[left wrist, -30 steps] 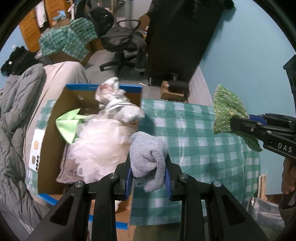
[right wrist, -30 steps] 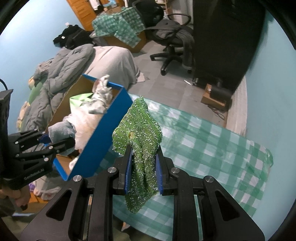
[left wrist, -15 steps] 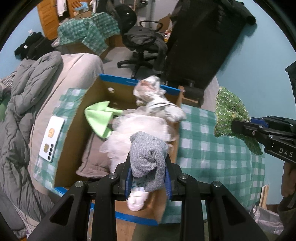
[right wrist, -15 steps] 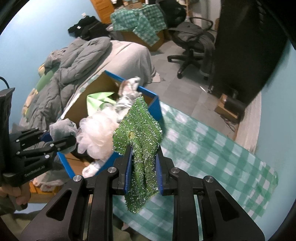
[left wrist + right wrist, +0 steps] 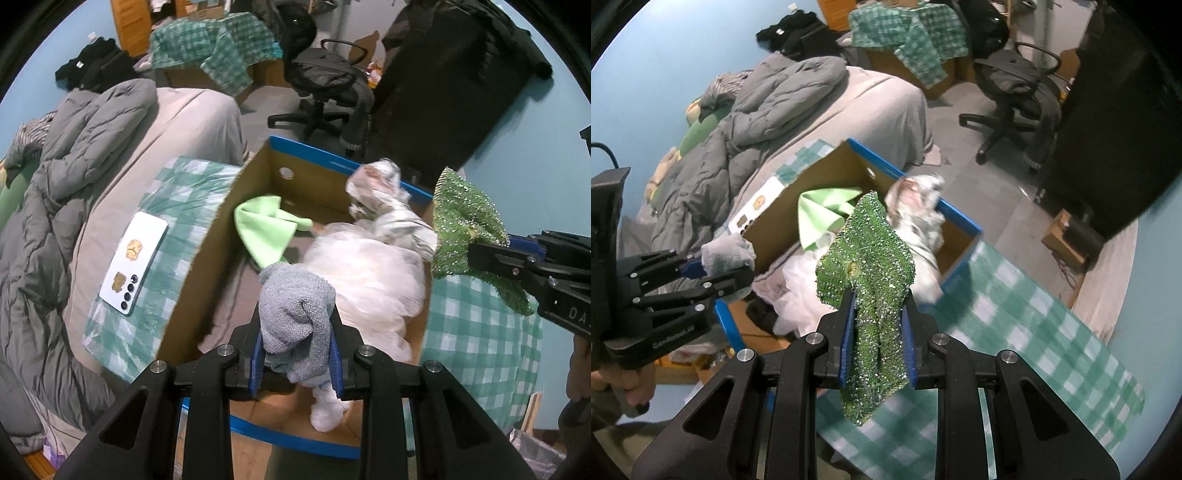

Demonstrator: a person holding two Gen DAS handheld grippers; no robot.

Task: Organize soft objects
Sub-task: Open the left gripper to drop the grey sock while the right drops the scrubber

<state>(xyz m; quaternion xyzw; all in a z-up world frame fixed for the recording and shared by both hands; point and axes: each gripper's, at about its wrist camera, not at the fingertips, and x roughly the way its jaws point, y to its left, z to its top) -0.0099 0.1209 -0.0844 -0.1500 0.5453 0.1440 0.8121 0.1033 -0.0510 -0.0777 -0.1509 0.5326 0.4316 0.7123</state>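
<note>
My left gripper [image 5: 295, 343] is shut on a grey cloth [image 5: 295, 310] and holds it over the near end of the cardboard box [image 5: 195, 280] with blue rims. My right gripper [image 5: 875, 325] is shut on a sparkly green cloth [image 5: 868, 266] and holds it above the box's right side; it also shows in the left wrist view [image 5: 465, 229]. Inside the box lie a light green cloth [image 5: 266, 229], a pale pink mesh puff [image 5: 369, 273] and a crinkled silvery bundle [image 5: 380, 188]. The left gripper with the grey cloth [image 5: 727, 251] shows in the right wrist view.
The box stands on a green checked tablecloth [image 5: 476, 325]. A white phone [image 5: 135, 254] lies on the cloth left of the box. A bed with a grey duvet [image 5: 55, 192] is to the left. An office chair [image 5: 325, 85] and a black cabinet [image 5: 443, 92] stand behind.
Both grippers have moved left, towards and over the box, each still holding its cloth. The left gripper went from above the tablecloth to above the box.
</note>
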